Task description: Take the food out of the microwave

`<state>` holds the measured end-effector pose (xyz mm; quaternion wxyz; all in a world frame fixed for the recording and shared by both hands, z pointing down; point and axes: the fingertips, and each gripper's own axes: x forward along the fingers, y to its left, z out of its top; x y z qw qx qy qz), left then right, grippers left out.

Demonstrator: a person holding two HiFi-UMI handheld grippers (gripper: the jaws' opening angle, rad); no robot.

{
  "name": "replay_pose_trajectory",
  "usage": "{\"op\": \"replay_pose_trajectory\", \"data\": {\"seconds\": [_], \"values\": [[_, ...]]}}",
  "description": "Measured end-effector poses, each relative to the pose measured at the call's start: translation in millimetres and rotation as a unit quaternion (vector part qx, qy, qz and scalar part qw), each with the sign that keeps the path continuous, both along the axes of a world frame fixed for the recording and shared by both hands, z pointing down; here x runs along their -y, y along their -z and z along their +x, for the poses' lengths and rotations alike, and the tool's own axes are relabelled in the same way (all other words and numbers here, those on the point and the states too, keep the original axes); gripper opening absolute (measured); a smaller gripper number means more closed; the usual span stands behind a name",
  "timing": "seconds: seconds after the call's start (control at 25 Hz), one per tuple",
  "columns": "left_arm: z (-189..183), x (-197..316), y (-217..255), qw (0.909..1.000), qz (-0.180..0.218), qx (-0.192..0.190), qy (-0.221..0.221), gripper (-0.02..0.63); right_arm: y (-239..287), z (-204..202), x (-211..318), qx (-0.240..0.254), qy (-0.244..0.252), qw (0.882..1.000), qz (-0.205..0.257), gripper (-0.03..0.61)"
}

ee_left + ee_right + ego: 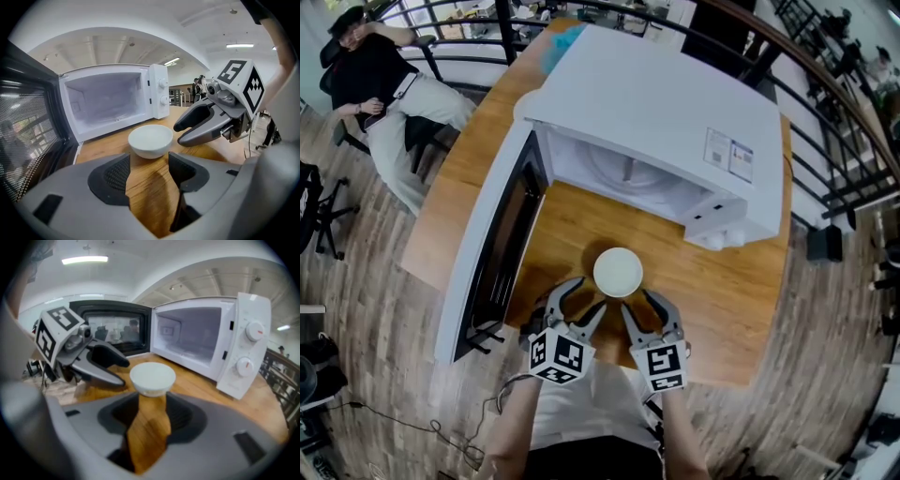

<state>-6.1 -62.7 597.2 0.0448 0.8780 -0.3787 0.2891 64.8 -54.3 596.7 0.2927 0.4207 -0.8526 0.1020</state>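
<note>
The microwave (675, 122) sits toward the far edge of the wooden worktop (731, 291). Its door (492, 253) is swung fully open to the left, and the cavity is empty, with only bare white walls inside. The white bowl (618, 272) stands upright on the worktop in front of the opening, near the near edge, so the removal looks essentially done. Whether it holds food cannot be made out. The left hand-held gripper (591, 293) and the right hand-held gripper (636, 300) sit just behind the bowl, one on each side, angled in toward it. Both have their jaws spread wide, with only bare wood between the pads, and neither touches the bowl. This flanking pose suggests a two-sided carry has just ended, with the bowl set down close to the person.
</note>
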Motion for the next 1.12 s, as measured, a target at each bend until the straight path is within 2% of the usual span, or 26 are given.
{"op": "replay_pose_trajectory", "data": {"seconds": [0.04, 0.16, 0.4, 0.56, 0.84, 1.0, 1.12], "values": [[-1.8, -0.4, 2.6, 1.0000, 0.001, -0.002, 0.003, 0.281, 3.2, 0.4, -0.4, 0.003, -0.001, 1.000, 0.001, 0.201], [-4.7, -1.9, 13.6, 0.9996, -0.003, -0.021, 0.017, 0.214, 15.4, 2.6, -2.7, 0.014, -0.007, 1.000, 0.002, 0.188], [-1.9, 2.2, 53.0, 0.9969, 0.019, -0.064, 0.042, 0.046, 52.5, 11.9, 3.0, 0.040, -0.039, 0.998, 0.017, 0.067], [3.9, 10.7, 78.0, 0.9936, 0.029, -0.095, 0.052, 0.032, 80.7, 17.8, 11.0, 0.070, -0.058, 0.995, 0.035, 0.040], [14.4, 27.1, 128.6, 0.9901, 0.054, -0.117, 0.056, 0.031, 124.7, 22.1, 25.6, 0.123, -0.086, 0.987, 0.063, 0.037], [14.5, 37.4, 152.2, 0.9864, 0.064, -0.140, 0.057, 0.031, 143.1, 18.9, 34.2, 0.117, -0.080, 0.987, 0.081, 0.037], [14.2, 41.9, 165.0, 0.9858, 0.076, -0.138, 0.056, 0.031, 154.7, 19.6, 38.8, 0.121, -0.083, 0.985, 0.092, 0.037]]}}
